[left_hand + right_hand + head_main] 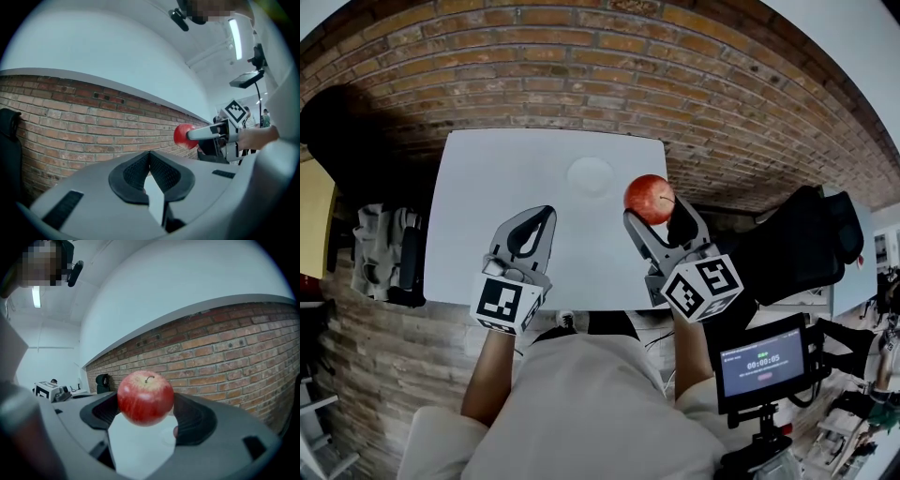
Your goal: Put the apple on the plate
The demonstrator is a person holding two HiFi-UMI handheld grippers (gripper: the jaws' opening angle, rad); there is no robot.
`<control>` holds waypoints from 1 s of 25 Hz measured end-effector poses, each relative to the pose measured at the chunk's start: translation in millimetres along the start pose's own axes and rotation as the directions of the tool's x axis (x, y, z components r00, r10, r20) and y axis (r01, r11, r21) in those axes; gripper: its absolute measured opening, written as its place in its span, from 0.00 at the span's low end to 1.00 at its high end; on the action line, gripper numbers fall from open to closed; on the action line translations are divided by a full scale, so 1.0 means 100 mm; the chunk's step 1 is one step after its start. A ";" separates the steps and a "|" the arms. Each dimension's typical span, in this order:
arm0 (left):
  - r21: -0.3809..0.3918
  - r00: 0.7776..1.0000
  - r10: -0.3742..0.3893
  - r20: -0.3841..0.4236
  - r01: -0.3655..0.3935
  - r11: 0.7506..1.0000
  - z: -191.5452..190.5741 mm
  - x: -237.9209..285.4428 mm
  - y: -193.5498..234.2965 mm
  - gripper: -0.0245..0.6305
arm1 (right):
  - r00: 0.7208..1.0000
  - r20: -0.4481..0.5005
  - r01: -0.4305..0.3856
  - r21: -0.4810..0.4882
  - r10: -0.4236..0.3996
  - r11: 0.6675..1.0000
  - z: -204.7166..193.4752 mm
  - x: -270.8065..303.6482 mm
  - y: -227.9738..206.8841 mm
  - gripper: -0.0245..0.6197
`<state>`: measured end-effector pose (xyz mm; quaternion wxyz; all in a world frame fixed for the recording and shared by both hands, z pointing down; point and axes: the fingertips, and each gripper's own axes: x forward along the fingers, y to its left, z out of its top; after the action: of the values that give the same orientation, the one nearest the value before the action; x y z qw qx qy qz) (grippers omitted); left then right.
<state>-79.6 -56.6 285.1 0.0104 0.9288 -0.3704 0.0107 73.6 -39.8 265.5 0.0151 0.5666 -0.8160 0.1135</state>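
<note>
The apple (145,398) has smooth, glossy red skin, faintly streaked. The left gripper (150,157) has matt black, finely ribbed pads (133,174) in smooth grey plastic. The table (487,206) and plate (590,175) look smooth, matt white. The brick wall (70,117) is rough.

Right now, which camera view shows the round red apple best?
The right gripper view: the round red apple is large, central, stem visible, clamped by the right gripper. Head view: smaller, from above. Left gripper view: distant, partly covered.
</note>
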 end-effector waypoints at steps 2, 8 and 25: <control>-0.013 0.999 0.021 -0.026 -0.021 1.000 -0.06 0.03 0.08 0.05 | 1.000 -0.006 -0.004 -0.001 0.004 1.000 -0.01 0.08 -0.03 0.60; -0.022 0.994 0.070 -0.082 -0.072 0.997 -0.21 0.20 0.28 0.05 | 0.999 -0.037 -0.037 -0.005 0.037 0.999 -0.05 0.38 -0.20 0.60; -0.099 0.979 0.092 -0.180 -0.112 0.989 -0.60 0.54 0.41 0.05 | 0.989 -0.119 -0.088 -0.029 0.084 0.996 -0.20 0.87 -0.58 0.61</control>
<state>-69.1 -121.4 346.8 0.0928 0.9020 -0.4152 0.0727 93.9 -135.2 308.3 0.0677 0.5231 -0.8391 0.1332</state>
